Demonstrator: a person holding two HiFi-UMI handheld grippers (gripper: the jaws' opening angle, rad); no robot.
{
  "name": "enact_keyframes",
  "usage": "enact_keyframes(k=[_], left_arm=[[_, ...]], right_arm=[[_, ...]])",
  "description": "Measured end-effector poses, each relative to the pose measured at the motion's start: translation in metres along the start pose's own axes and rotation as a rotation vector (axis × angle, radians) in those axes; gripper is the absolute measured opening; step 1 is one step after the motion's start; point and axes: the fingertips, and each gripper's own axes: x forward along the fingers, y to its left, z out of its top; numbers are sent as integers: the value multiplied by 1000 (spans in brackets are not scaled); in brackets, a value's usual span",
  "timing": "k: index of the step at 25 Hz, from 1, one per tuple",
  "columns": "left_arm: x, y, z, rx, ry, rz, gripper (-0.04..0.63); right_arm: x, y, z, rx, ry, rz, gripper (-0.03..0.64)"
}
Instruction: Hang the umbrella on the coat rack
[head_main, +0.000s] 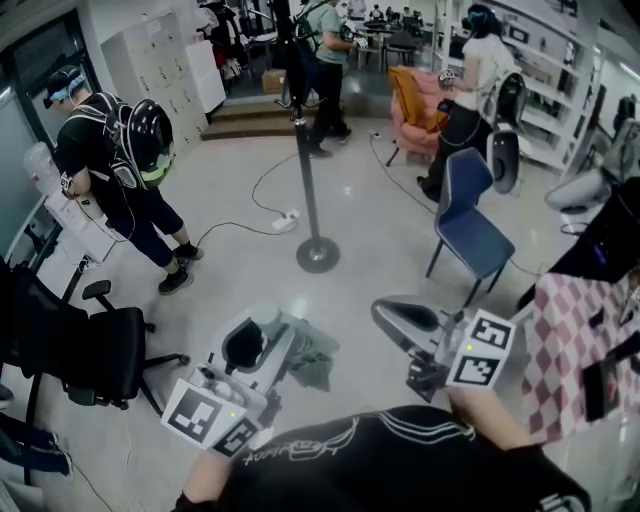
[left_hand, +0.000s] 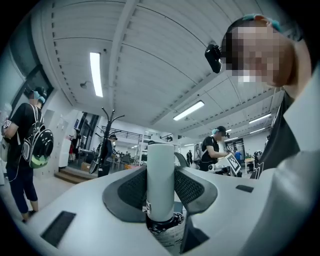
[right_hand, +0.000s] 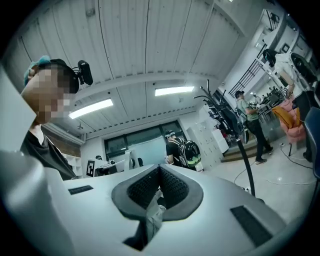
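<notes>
The folded grey-green umbrella is held low in front of me. Its white cylindrical handle stands upright between the pads of my left gripper, which is shut on it. My right gripper is to the right of the umbrella, jaws together; in the right gripper view a thin strip of grey fabric is pinched between its pads. The coat rack, a black pole on a round base, stands on the floor ahead, apart from both grippers, and shows in both gripper views.
A blue chair stands right of the rack and a black office chair at the left. A checkered cloth lies at the right edge. A cable with a power strip runs near the rack's base. Several people stand around.
</notes>
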Motion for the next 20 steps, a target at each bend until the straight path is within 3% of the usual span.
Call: enact_keyframes(k=[6, 20], left_arm=[[-13, 6, 0, 3, -7, -6, 157], [6, 24, -10, -26, 2, 14, 157]], right_arm=[[6, 10, -2, 35, -27, 11, 12], [21, -19, -2, 90, -1, 20, 12]])
